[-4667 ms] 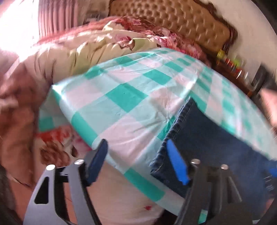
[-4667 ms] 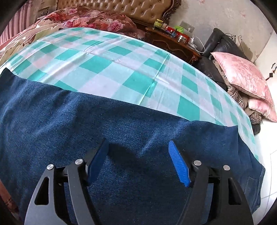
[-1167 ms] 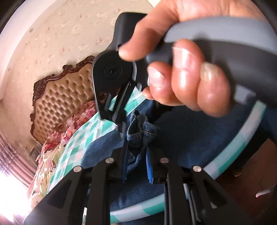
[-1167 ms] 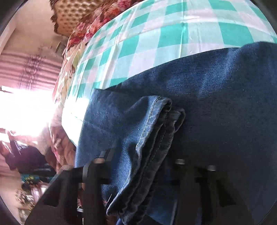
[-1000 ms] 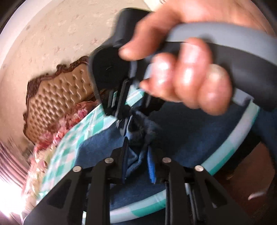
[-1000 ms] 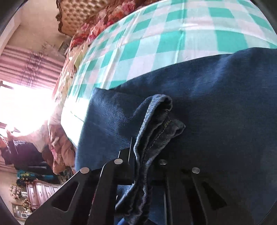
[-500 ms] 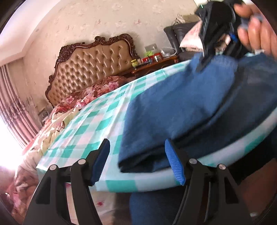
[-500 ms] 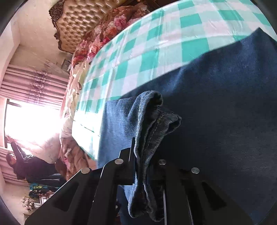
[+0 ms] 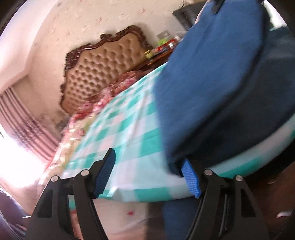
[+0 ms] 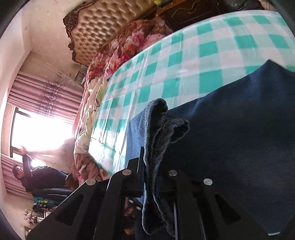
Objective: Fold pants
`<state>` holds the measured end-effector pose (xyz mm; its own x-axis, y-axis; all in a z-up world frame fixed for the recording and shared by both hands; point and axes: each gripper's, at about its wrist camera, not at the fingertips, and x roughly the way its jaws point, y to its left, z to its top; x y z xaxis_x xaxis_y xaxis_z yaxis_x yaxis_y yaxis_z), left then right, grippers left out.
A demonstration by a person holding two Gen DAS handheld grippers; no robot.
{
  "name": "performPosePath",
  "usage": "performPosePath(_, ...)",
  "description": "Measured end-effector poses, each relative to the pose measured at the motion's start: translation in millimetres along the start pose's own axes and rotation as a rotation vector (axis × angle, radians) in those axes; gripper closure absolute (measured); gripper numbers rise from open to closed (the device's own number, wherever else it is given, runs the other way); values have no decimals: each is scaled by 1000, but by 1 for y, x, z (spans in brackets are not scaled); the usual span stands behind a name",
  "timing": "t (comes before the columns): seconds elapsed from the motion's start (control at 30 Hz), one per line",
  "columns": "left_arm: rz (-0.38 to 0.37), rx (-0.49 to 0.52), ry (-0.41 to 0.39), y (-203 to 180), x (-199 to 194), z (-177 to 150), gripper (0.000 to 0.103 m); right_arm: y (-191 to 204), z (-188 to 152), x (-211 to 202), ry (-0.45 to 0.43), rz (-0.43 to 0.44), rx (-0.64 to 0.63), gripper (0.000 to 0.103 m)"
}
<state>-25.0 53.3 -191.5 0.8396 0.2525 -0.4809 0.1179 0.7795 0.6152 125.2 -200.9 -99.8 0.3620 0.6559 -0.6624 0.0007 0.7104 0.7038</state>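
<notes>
The dark blue denim pants (image 9: 212, 83) lie on a bed with a teal and white checked sheet (image 9: 129, 129), their upper layer lifted in a fold toward the top right. My left gripper (image 9: 147, 171) is open and empty at the near bed edge, just left of the pants' folded edge. My right gripper (image 10: 151, 166) is shut on the bunched hem of the pants (image 10: 160, 125) and holds it above the lower layer (image 10: 239, 129). The blue pads (image 9: 189, 177) show only on the left gripper.
A tufted tan headboard (image 9: 103, 68) and a floral quilt (image 10: 129, 42) lie at the far end of the bed. A dark wooden nightstand (image 10: 193, 9) with small items stands beside it. A bright window with pink curtains (image 10: 40, 121) and a person (image 10: 24, 173) are to the left.
My left gripper let go of the hem, opened and drew back to the bed edge. My right gripper stays shut on the hem and has carried it along over the pants.
</notes>
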Motion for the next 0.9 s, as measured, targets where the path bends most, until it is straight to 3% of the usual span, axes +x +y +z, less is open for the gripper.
performPosePath(0.17,46,187,-62,-17,-2,-10,30,-57,-16,7,19,-96,65,92)
performPosePath(0.27,25,172,-47,-13,-1,-9,29,-80,-32,22,38,-153,54,92)
performPosePath(0.4,-119,112,-41,4,-8,-2,30,-78,-39,33,30,-203,-20,92)
performPosePath(0.77,-83,118,-22,2,1,-3,29,-75,-34,27,0,-216,-37,83)
performPosePath(0.8,-82,119,-21,2,2,-3,28,-72,-32,26,-10,-219,-55,79)
performPosePath(0.87,-78,119,-22,1,2,-3,29,-71,-29,25,-22,-215,-63,53)
performPosePath(0.9,-77,119,-22,1,2,-3,29,-73,-26,22,-48,-218,-59,28)
